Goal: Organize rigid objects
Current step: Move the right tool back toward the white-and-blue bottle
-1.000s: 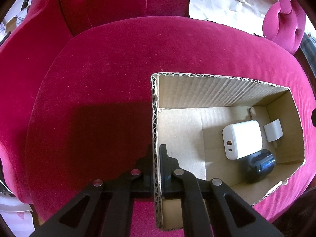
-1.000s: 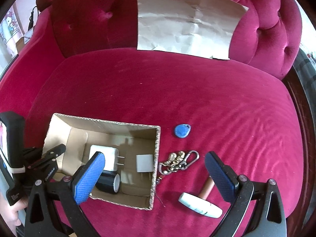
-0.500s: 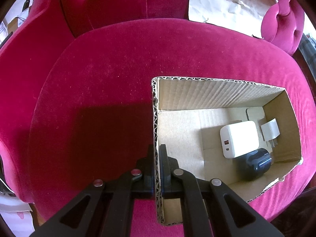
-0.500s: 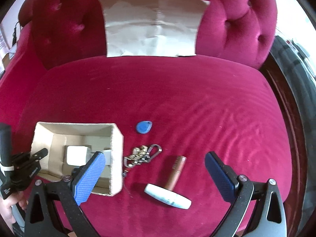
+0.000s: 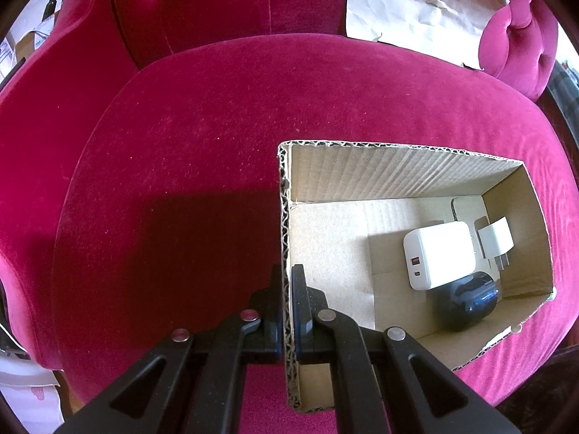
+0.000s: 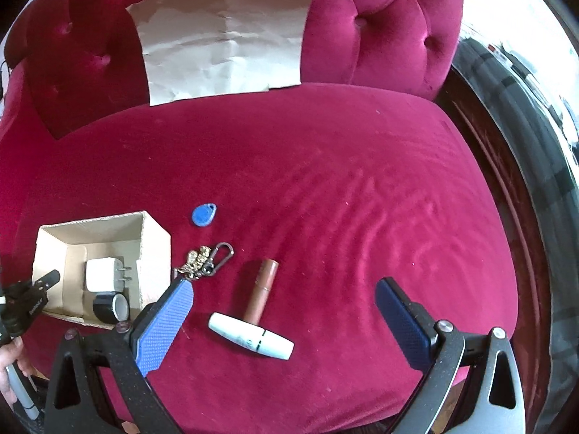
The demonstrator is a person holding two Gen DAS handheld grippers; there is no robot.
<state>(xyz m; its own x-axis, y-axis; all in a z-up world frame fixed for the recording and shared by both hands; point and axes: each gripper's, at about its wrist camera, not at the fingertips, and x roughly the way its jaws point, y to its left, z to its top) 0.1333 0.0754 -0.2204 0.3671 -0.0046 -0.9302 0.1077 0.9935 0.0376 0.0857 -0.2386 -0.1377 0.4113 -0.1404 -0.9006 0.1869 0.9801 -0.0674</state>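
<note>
My left gripper [image 5: 287, 271] is shut on the left wall of a cardboard box [image 5: 284, 217] that sits on the red velvet seat. In the box lie a white charger [image 5: 439, 258], a smaller white plug [image 5: 495, 238] and a black roll of tape [image 5: 465, 303]. My right gripper [image 6: 282, 291] hangs open above loose items on the cushion: a white tube [image 6: 251, 335], a brown tube [image 6: 262, 287], a key bunch with a carabiner [image 6: 206, 262] and a blue key fob [image 6: 203, 214]. The box [image 6: 155, 253] stands at the left in the right wrist view, with the left gripper [image 6: 52, 276] on its wall.
A crumpled sheet of brown paper [image 6: 224, 39] leans on the tufted backrest. The seat's right edge [image 6: 499, 238] drops to a dark wooden frame. A hand [image 6: 11, 369] shows at the lower left corner. Bare cushion stretches to the right of the tubes.
The right gripper has swung to the right, away from the box and over the tubes and keys, still open. The left gripper keeps its hold on the box wall.
</note>
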